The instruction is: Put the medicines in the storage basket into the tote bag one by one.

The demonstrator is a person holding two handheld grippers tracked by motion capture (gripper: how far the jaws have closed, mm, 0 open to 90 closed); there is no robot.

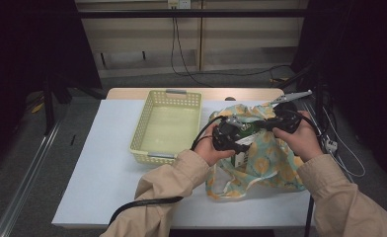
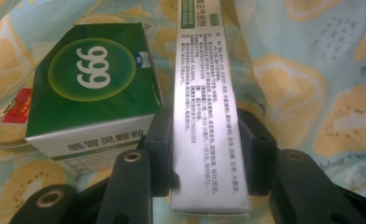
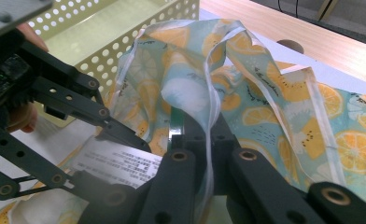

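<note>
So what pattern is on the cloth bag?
Orange slices on pale blue cloth bag, clearest in the right gripper view.

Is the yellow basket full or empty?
Empty. In the high view the yellow basket shows only its bare pale floor; the green box and white box lie at the lemon-print bag.

A pale yellow perforated plastic basket [image 1: 168, 126] is sitting on the white desk [image 1: 97, 168], left of the frame's centre in the high view. Right of it, a lemon-print cloth bag [image 1: 268, 158] is lying on the desk. In the left gripper view, a long white printed carton [image 2: 209, 116] is standing at centre, between the left tongs [image 2: 208, 154], with a green cardboard box [image 2: 90, 88] lying just left of it, both on the bag's cloth.
</note>
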